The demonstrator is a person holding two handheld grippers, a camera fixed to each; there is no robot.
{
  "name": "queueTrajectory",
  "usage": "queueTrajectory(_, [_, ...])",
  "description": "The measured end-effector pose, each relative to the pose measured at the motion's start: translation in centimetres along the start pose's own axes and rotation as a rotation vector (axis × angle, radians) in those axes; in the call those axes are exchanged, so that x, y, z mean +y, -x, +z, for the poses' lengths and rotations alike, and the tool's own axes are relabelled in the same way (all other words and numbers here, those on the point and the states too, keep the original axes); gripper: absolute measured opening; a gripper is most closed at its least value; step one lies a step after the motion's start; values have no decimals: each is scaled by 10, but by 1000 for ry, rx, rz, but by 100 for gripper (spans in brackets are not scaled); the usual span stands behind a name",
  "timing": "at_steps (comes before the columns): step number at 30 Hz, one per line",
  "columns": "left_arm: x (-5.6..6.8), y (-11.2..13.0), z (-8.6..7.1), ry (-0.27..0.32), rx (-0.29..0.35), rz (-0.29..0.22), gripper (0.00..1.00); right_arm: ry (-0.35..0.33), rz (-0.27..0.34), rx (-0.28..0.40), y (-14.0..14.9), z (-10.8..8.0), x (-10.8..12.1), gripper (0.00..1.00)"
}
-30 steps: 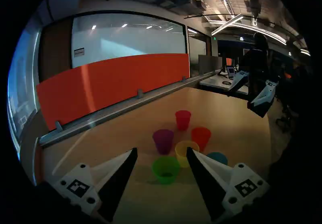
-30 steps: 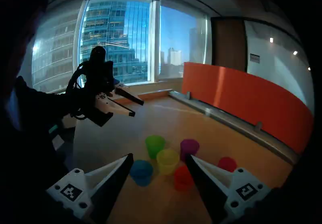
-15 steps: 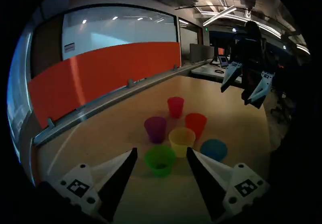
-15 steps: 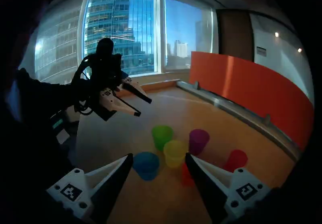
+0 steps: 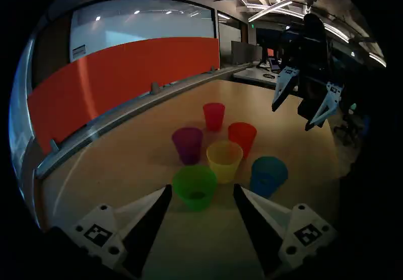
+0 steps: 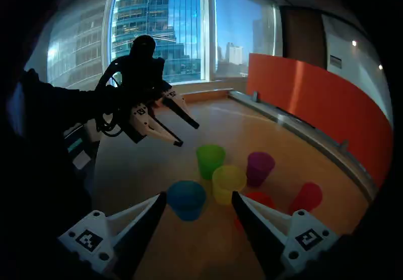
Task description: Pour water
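Six small plastic cups stand upright in a tight cluster on the wooden surface (image 5: pixel 126 149), near an orange partition (image 5: pixel 126 73). The green cup (image 5: pixel 195 187) is nearest in the left gripper view. The yellow cup (image 5: pixel 224 160) is just behind it and the blue cup (image 5: pixel 268 175) is to its right. Farther back are the purple cup (image 5: pixel 188 144), the orange cup (image 5: pixel 242 136) and the red cup (image 5: pixel 214 116). Their mouths face up (whether any holds water cannot be told).

The left hand-held gripper (image 5: pixel 202 189) hangs above the surface, tilted down toward the cluster. Its fingers are spread wide and hold nothing, and the green cup shows in the gap between them. The right hand-held gripper (image 5: pixel 291 119) hangs in the air beyond the blue cup with its fingers pointing down. They too are spread wide and hold nothing. A dark-sleeved arm (image 6: pixel 60 111) carries the left one.
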State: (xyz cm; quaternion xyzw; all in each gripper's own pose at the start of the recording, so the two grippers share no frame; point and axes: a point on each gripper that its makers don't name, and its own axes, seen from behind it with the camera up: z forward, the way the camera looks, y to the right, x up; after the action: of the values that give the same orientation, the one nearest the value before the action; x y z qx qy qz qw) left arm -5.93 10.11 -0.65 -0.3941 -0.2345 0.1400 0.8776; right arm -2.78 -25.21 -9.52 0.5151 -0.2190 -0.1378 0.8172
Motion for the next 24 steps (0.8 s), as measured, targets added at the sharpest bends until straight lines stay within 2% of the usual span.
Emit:
queueTrajectory(15, [1,36,22,38,-81,-21,90,-36,-18,-75,36,33,-4,100])
queueTrajectory(24, [-5,52,42,47,-124,-48,90,-60,-5,-98,50,49,-7,100])
